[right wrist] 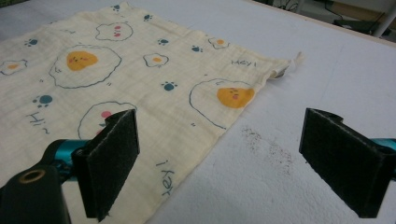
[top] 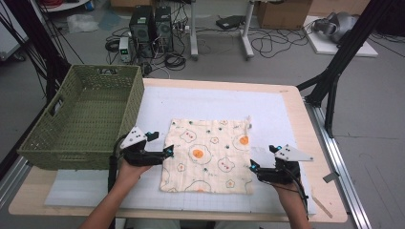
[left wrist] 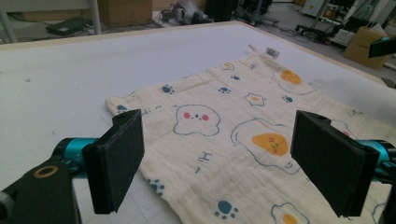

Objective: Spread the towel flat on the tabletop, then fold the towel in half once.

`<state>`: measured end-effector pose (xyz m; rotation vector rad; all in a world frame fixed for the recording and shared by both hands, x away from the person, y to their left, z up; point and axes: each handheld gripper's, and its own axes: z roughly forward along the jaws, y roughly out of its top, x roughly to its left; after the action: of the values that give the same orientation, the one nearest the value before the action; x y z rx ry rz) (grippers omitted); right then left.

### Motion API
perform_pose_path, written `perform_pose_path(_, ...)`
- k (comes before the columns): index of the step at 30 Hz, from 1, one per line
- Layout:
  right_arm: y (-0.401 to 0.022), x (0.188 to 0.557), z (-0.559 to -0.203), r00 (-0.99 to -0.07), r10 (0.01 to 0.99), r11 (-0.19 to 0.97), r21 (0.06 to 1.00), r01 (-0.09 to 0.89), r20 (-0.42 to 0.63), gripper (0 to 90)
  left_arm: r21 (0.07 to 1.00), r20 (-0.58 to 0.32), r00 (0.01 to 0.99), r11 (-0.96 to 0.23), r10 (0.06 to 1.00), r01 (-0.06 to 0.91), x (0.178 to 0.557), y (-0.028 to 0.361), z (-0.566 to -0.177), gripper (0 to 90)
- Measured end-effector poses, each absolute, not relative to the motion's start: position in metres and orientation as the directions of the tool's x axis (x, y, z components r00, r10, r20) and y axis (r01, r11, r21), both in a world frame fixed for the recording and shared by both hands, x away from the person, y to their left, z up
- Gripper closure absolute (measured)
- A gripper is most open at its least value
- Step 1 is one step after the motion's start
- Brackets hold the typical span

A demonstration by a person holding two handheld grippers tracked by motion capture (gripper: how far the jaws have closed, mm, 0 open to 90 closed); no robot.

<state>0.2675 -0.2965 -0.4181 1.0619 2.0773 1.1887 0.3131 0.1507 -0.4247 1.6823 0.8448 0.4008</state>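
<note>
High view shows the square cream muslin cloth printed with fried eggs and paw marks point(top: 207, 155) lying flat on the white mat of the desk point(top: 286, 114), between the left gripper point(top: 168, 150) and the right gripper point(top: 252, 166). Both grippers stand wide open with nothing between their pads, each level with a side edge of the cloth. The fabric looks thin and limp, so a gripper closing too high would likely pinch air, or drag and wrinkle the cloth. Uneven grips could skew any fold. The green woven basket point(top: 76, 119) sits close beside the left hand and could be knocked.
</note>
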Motion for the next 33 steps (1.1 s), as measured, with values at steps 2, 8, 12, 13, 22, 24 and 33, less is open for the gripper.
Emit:
perform_pose_path(2,-0.296,0.267,-0.418,-0.559,0.827,0.312,0.874,0.373,-0.056,11.5,0.941,-0.179,0.677,-0.077,0.714,0.33,0.313,0.152,-0.424,18.0)
perform_pose_path(8,-0.298,0.264,-0.418,-0.55,0.833,0.31,0.875,0.371,-0.062,11.5,0.939,-0.181,0.675,-0.077,0.716,0.334,0.317,0.15,-0.425,17.9)
perform_pose_path(12,-0.302,0.263,-0.417,-0.536,0.842,0.294,0.879,0.376,-0.052,11.5,0.937,-0.181,0.673,-0.081,0.717,0.339,0.318,0.151,-0.426,17.9)
perform_pose_path(13,-0.302,0.263,-0.417,-0.535,0.843,0.291,0.88,0.375,-0.05,11.5,0.938,-0.184,0.669,-0.075,0.72,0.339,0.318,0.151,-0.426,17.9)
perform_pose_path(22,-0.303,0.265,-0.42,-0.539,0.841,0.3,0.874,0.382,-0.053,11.5,0.932,-0.184,0.655,-0.082,0.733,0.353,0.321,0.152,-0.427,18.5)
perform_pose_path(24,-0.304,0.265,-0.421,-0.541,0.839,0.297,0.875,0.383,-0.048,11.5,0.931,-0.178,0.651,-0.088,0.738,0.354,0.322,0.151,-0.427,18.7)
perform_pose_path(33,-0.307,0.267,-0.418,-0.544,0.838,0.285,0.881,0.377,-0.038,11.5,0.924,-0.228,0.636,-0.042,0.737,0.38,0.338,0.15,-0.421,22.9)
